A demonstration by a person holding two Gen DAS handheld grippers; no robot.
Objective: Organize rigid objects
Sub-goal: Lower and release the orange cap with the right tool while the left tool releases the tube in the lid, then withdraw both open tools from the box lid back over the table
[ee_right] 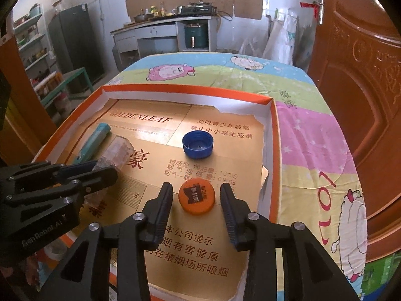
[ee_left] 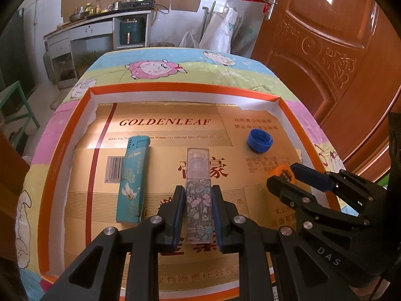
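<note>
In the orange-rimmed tray, the floral spray bottle is clamped by the left hand-held gripper, while the orange cap is straddled untouched by the right hand-held gripper's parted jaws.

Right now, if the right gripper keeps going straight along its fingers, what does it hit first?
Probably the orange bottle cap: it lies between the right gripper's open fingers, untouched. Pointed steeply down, the tips may reach the gold cardboard floor of the tray about then; depth is unclear.
</note>
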